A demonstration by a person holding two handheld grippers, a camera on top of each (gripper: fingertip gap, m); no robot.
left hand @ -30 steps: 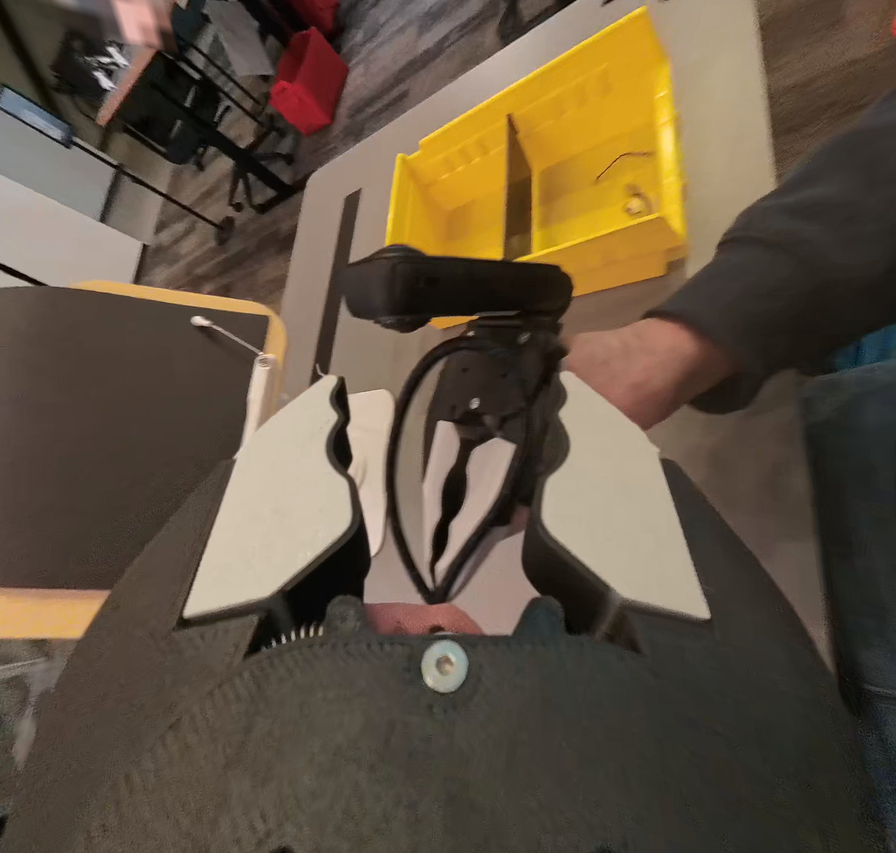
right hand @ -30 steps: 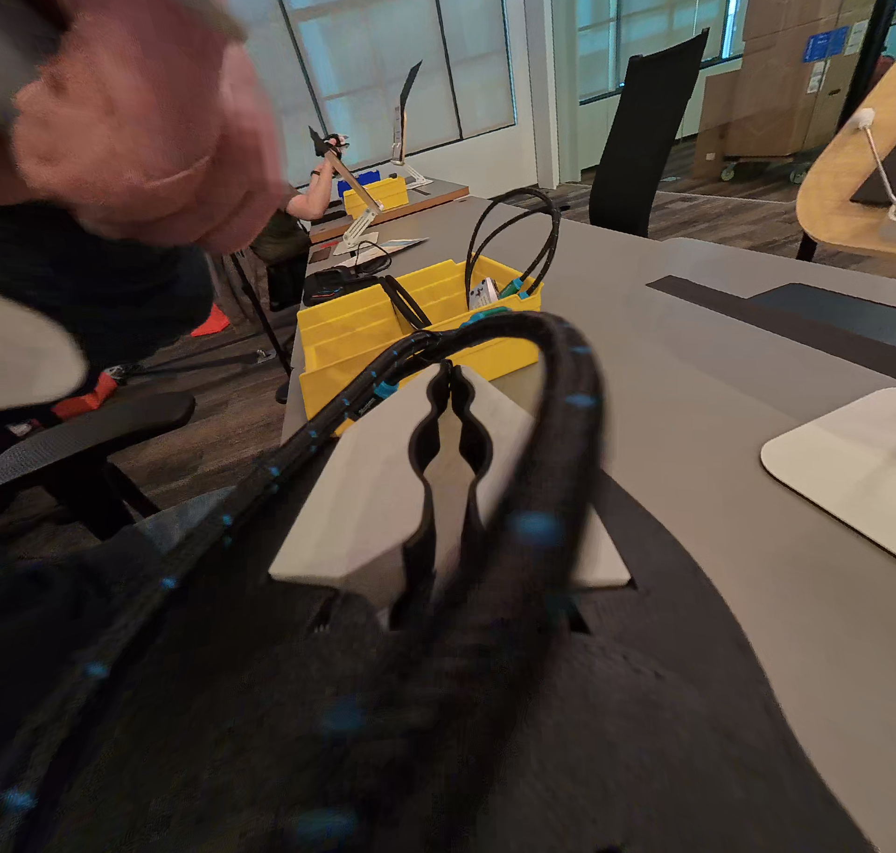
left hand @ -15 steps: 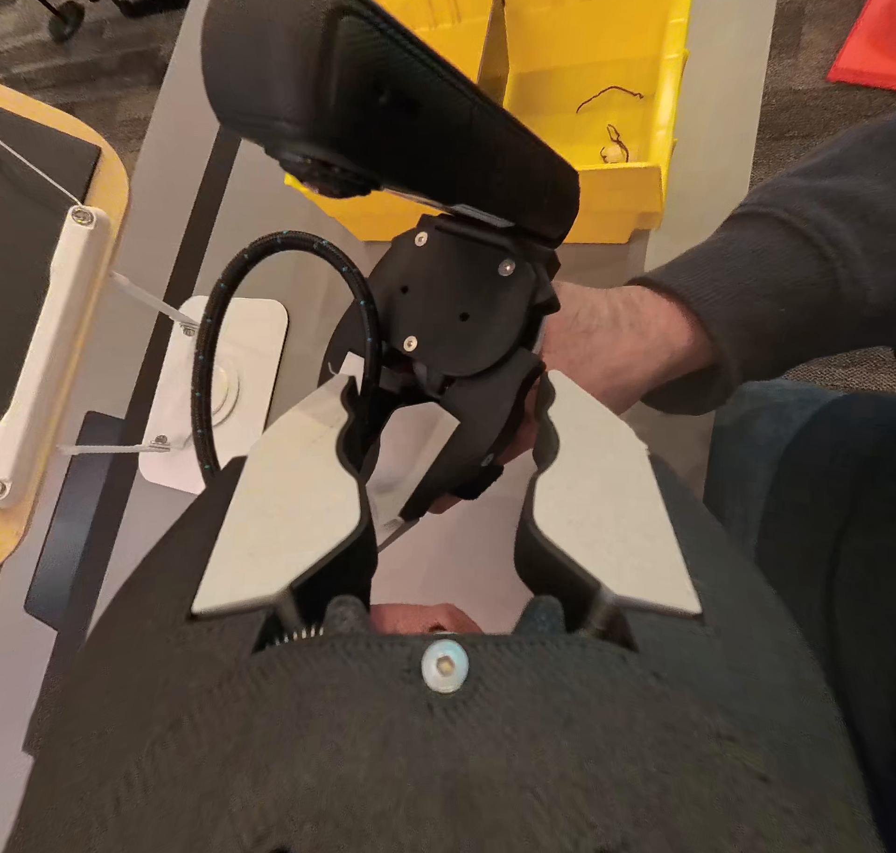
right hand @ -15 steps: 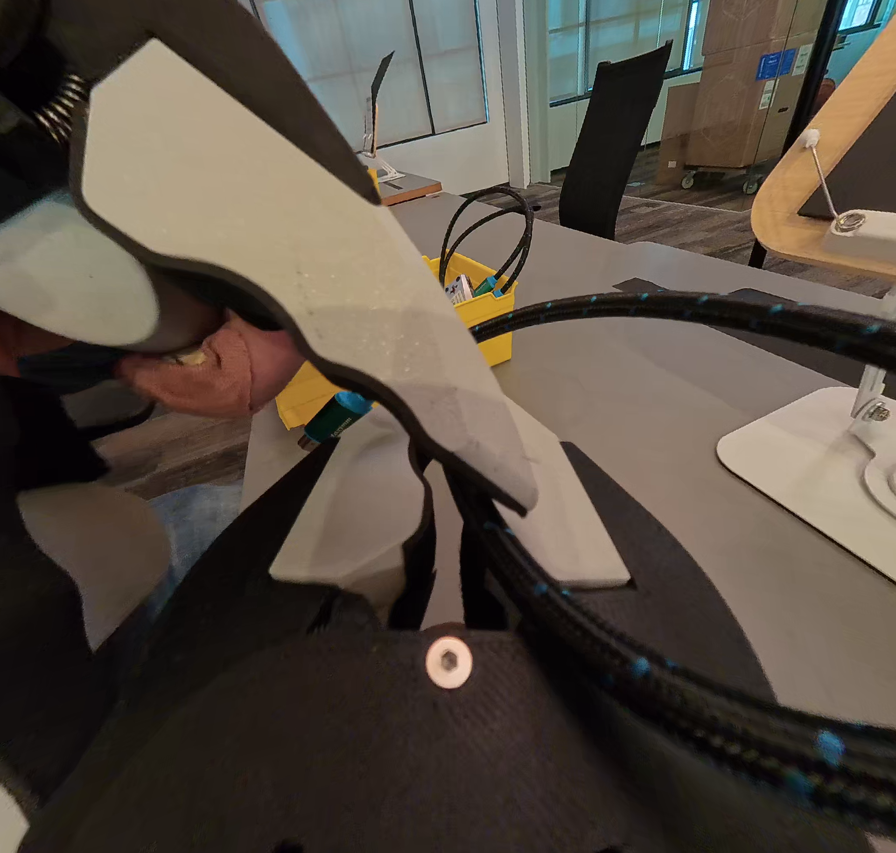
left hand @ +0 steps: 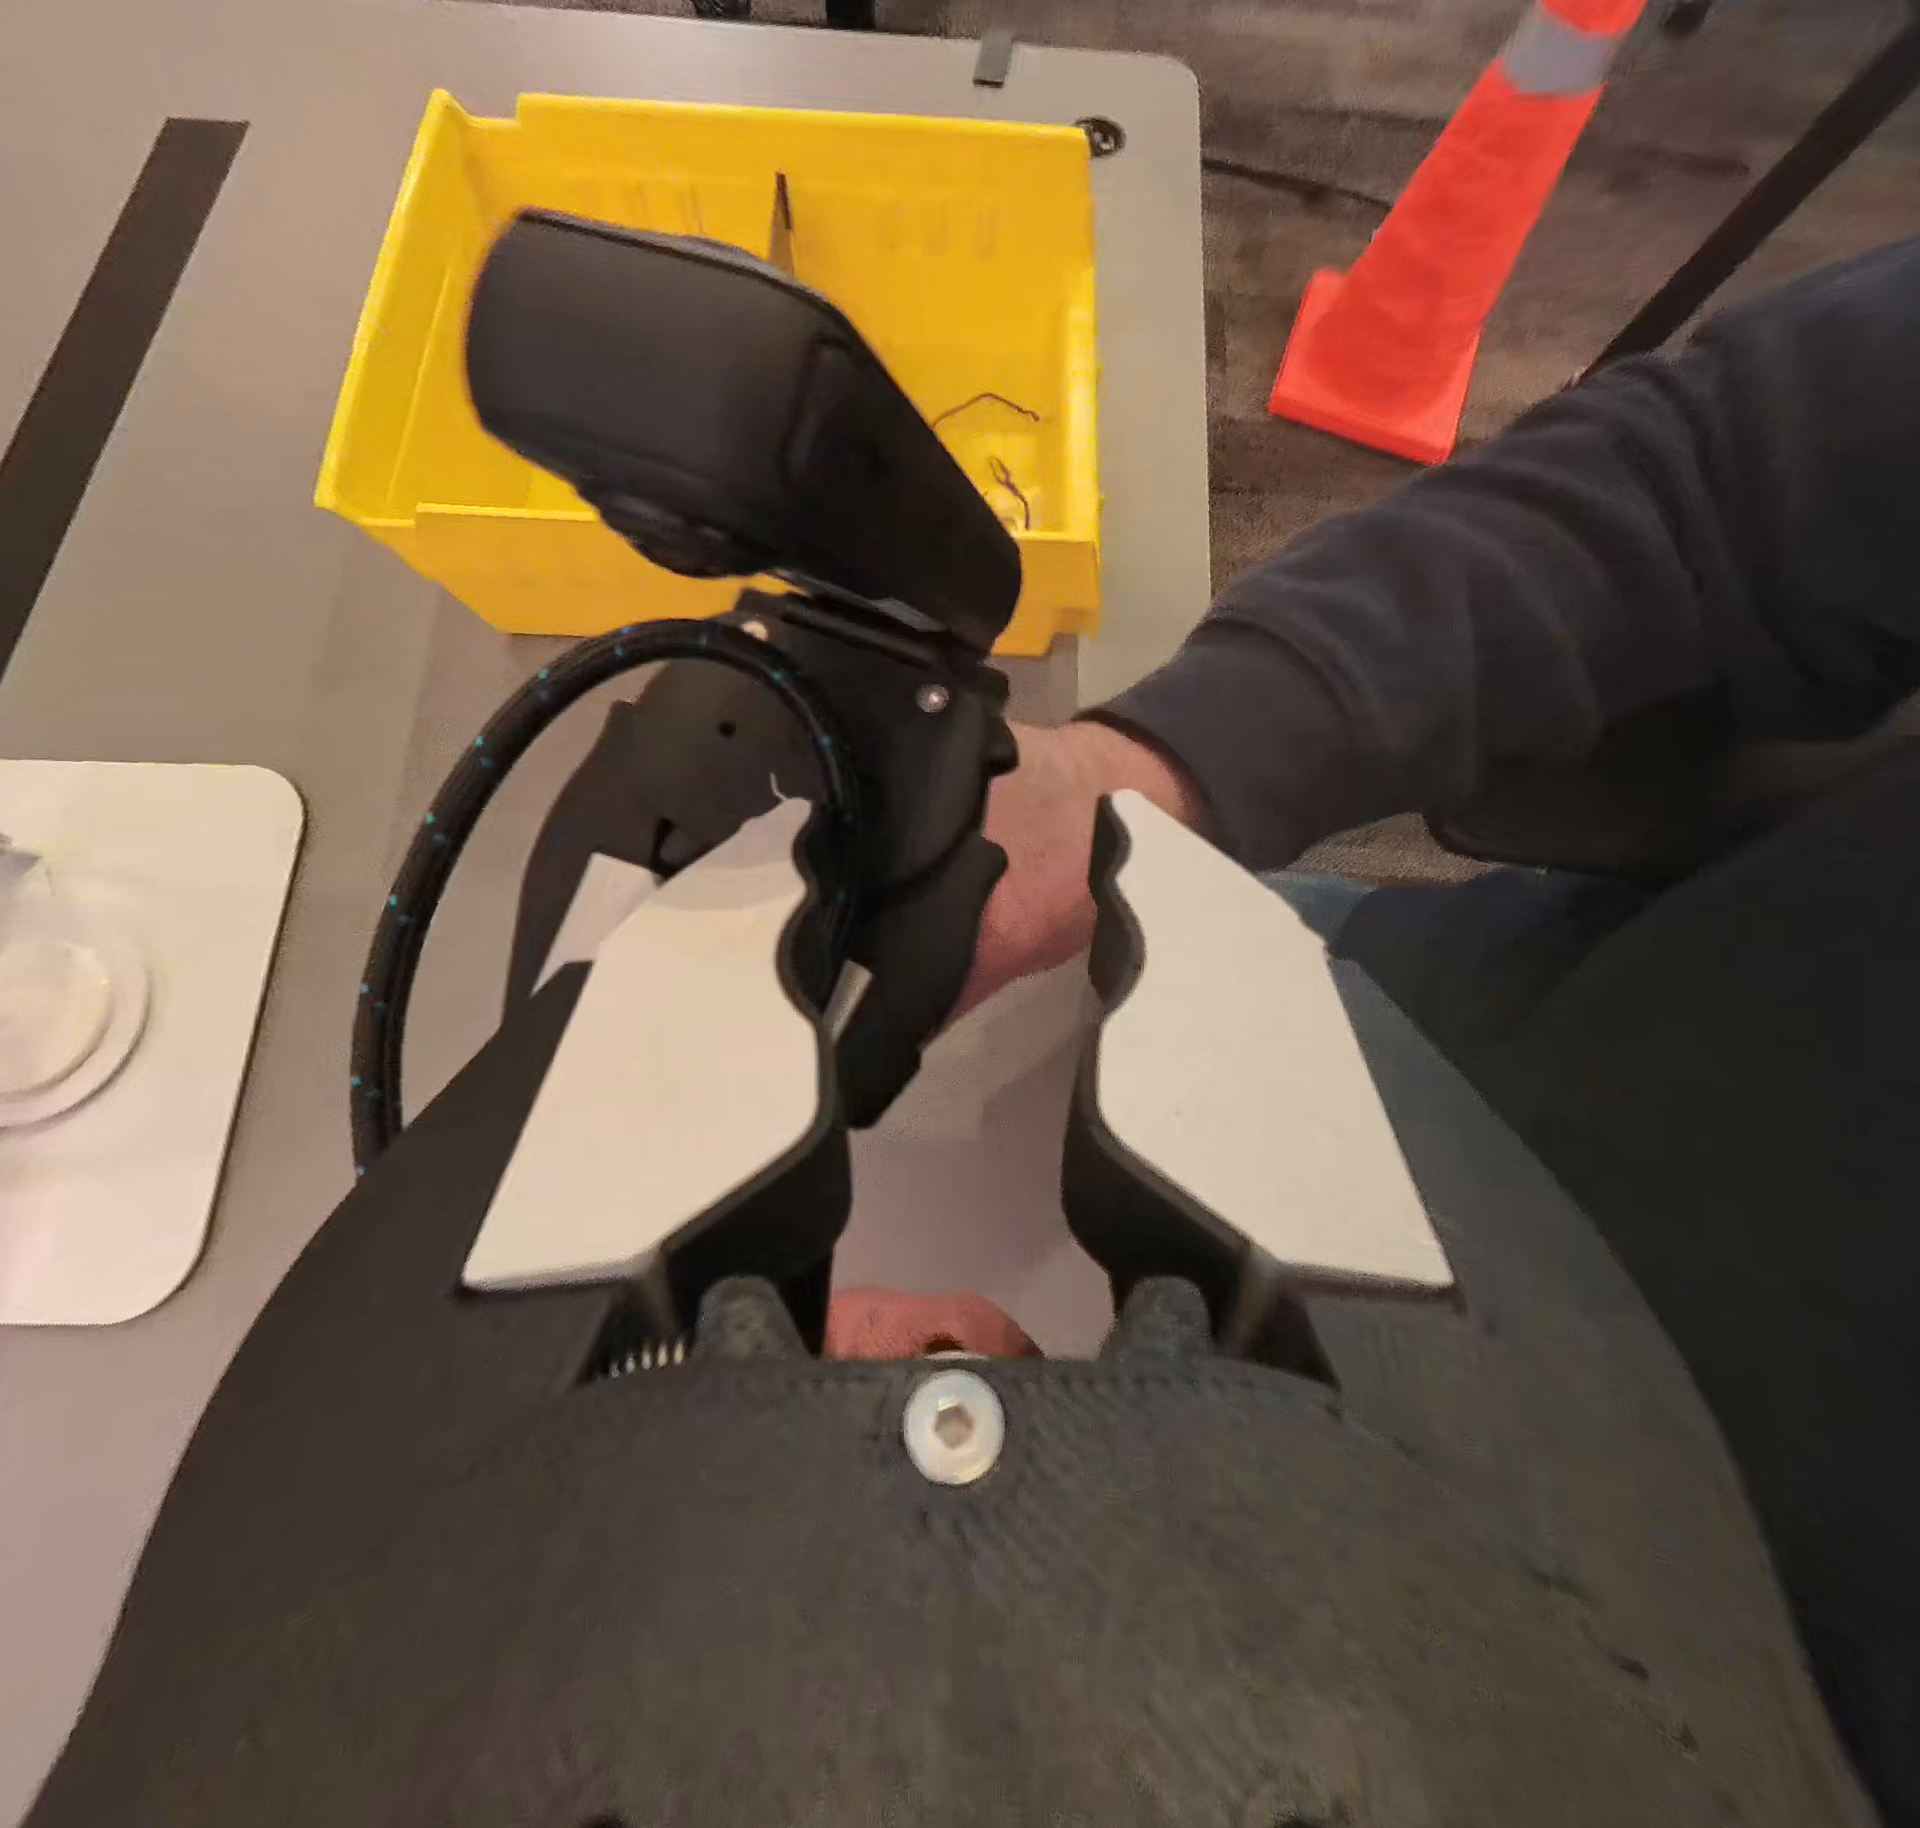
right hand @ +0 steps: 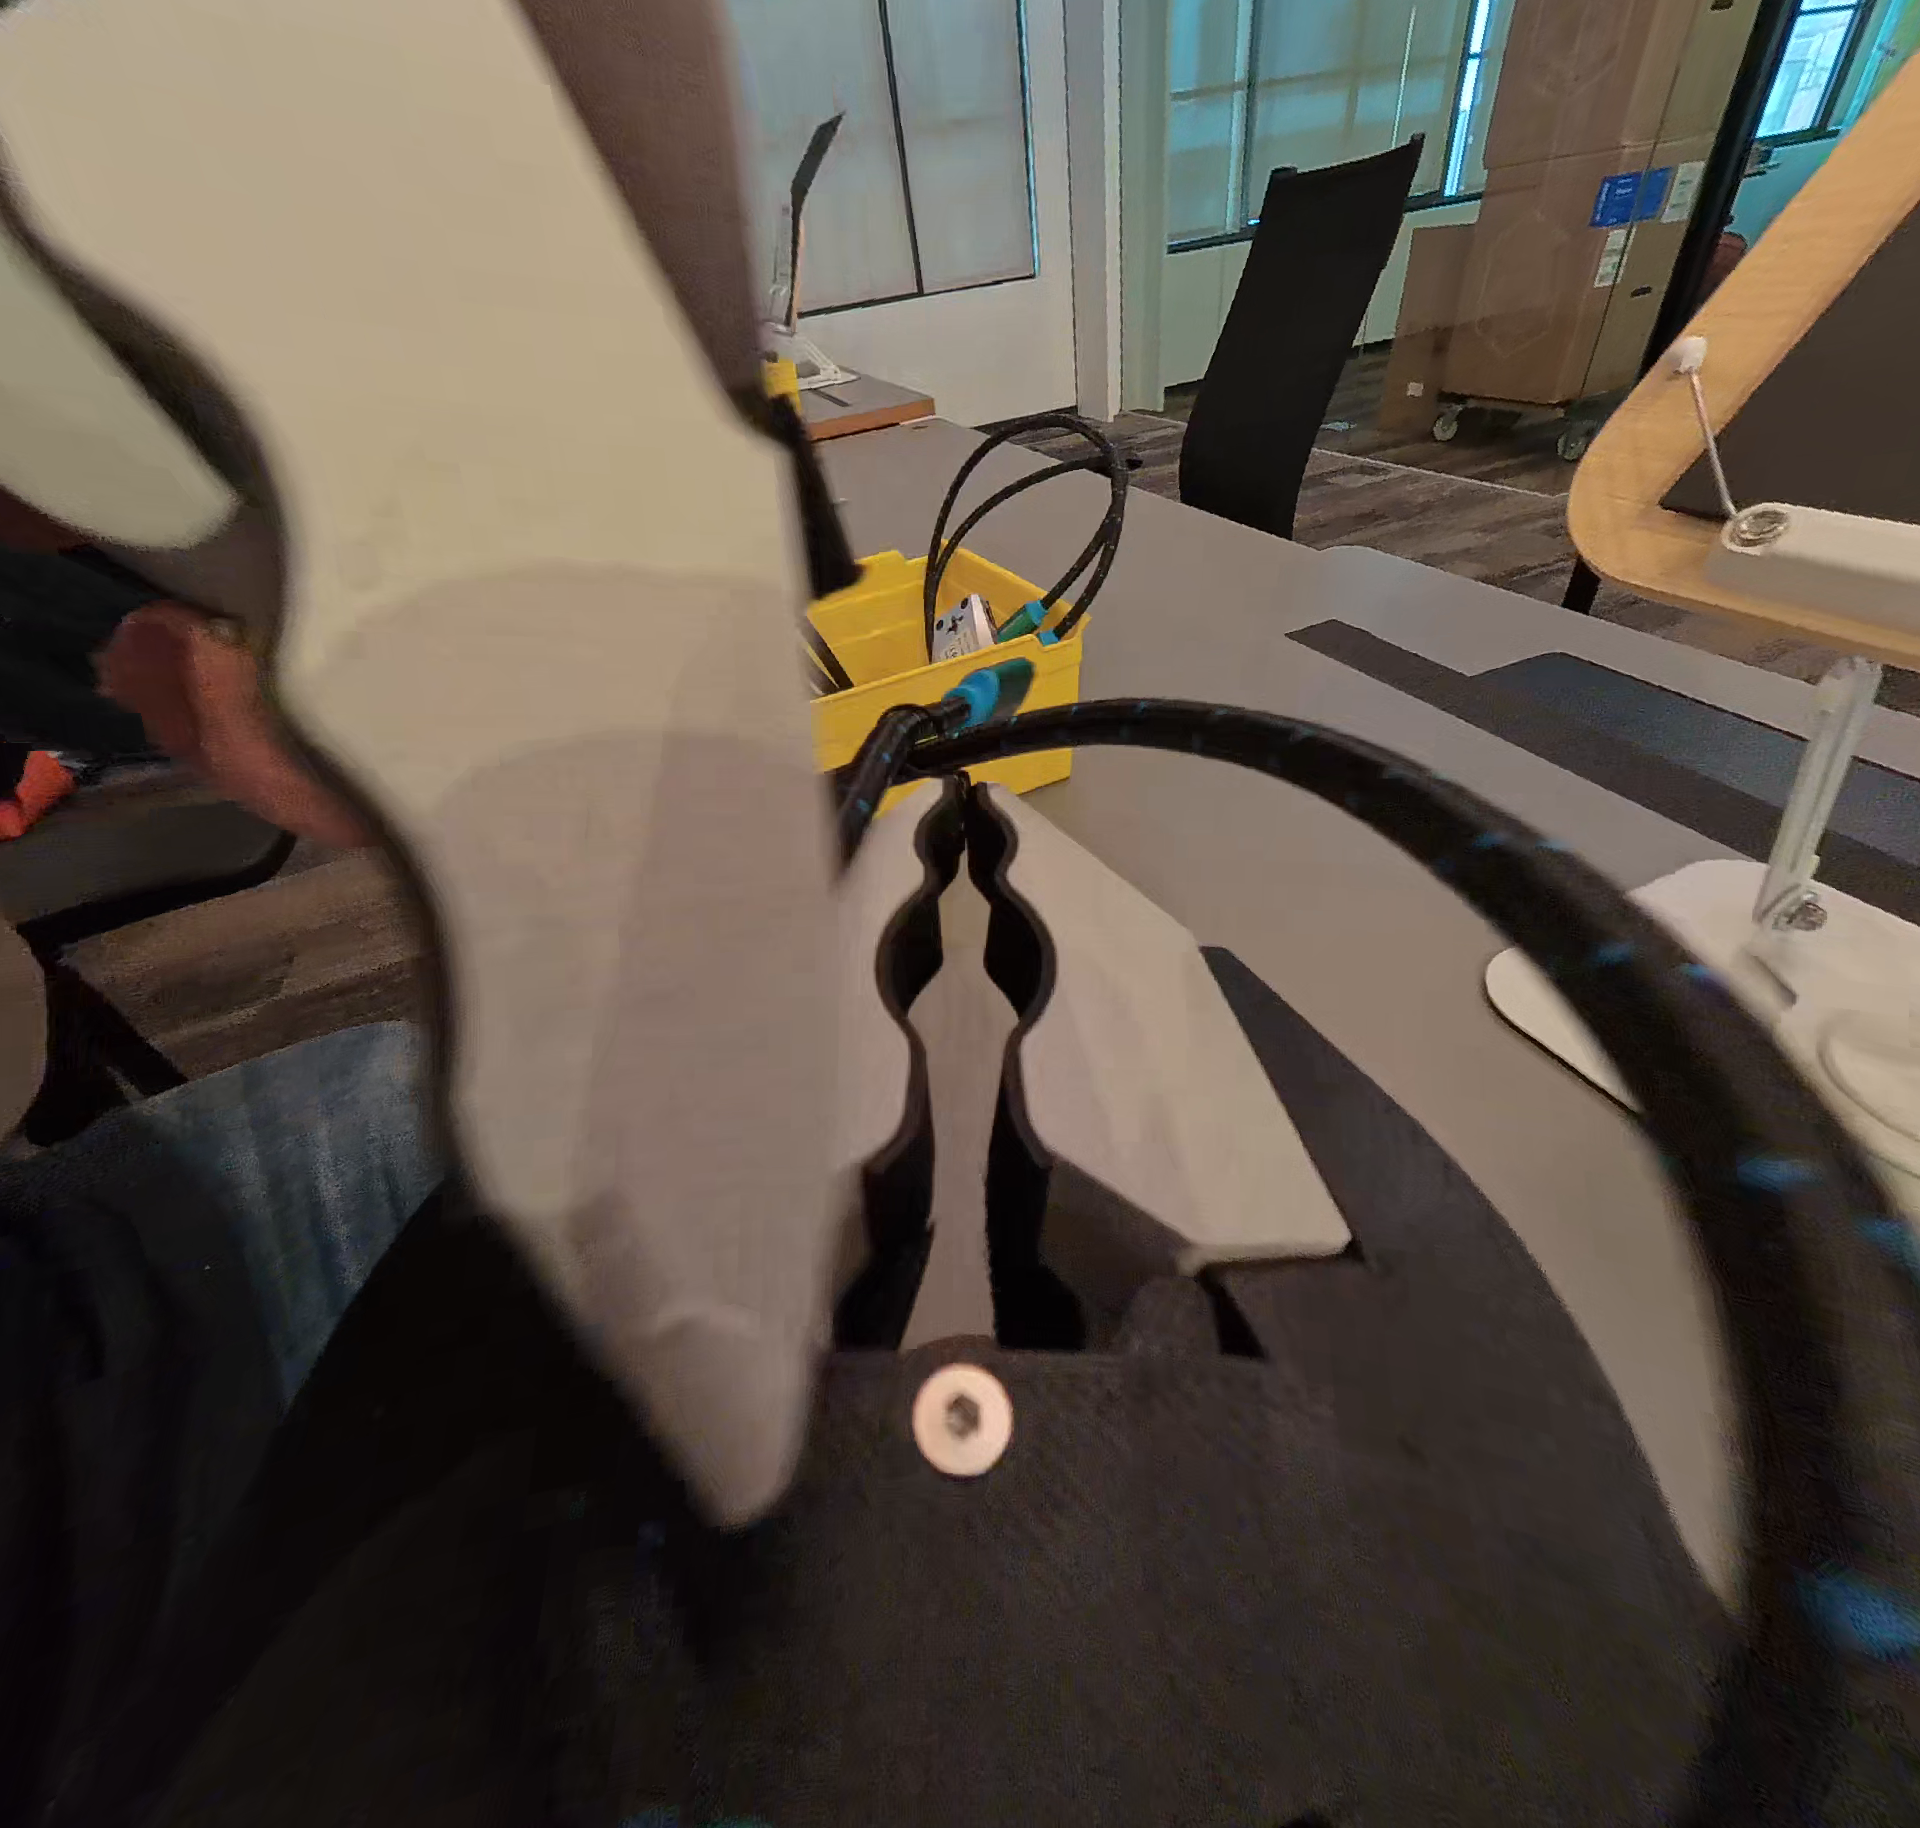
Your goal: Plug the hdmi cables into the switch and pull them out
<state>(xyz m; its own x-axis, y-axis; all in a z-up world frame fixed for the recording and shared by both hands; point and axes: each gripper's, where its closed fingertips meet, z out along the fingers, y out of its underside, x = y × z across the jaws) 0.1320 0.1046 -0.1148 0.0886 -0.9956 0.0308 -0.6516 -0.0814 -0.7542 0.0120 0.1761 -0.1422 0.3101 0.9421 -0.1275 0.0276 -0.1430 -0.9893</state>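
My right gripper (right hand: 961,786) is shut, with a black braided hdmi cable (right hand: 1403,802) pinched at its tips. The cable's teal plug (right hand: 997,687) sticks out just past them, and the cable arcs right and down. In the left wrist view the cable (left hand: 436,864) loops left of the right gripper's body (left hand: 831,739), which a hand (left hand: 1039,843) holds. My left gripper (left hand: 951,843) is open and close around the right gripper's tip. One of its fingers (right hand: 468,635) fills the left of the right wrist view. I cannot make out a switch for certain.
One yellow bin (right hand: 1049,718) holds looped cables and a small white device. Another yellow bin (left hand: 727,147) sits near the grey table's far edge. A white stand base (left hand: 135,1030) is beside the cable. An orange cone (left hand: 1455,220) stands on the floor. The tips of one gripper are about 15 cm away from the tips of the other.
The left gripper has swung around and closed in on the right gripper, so its finger now looms larger in the right wrist view. The right gripper stays shut on the cable.
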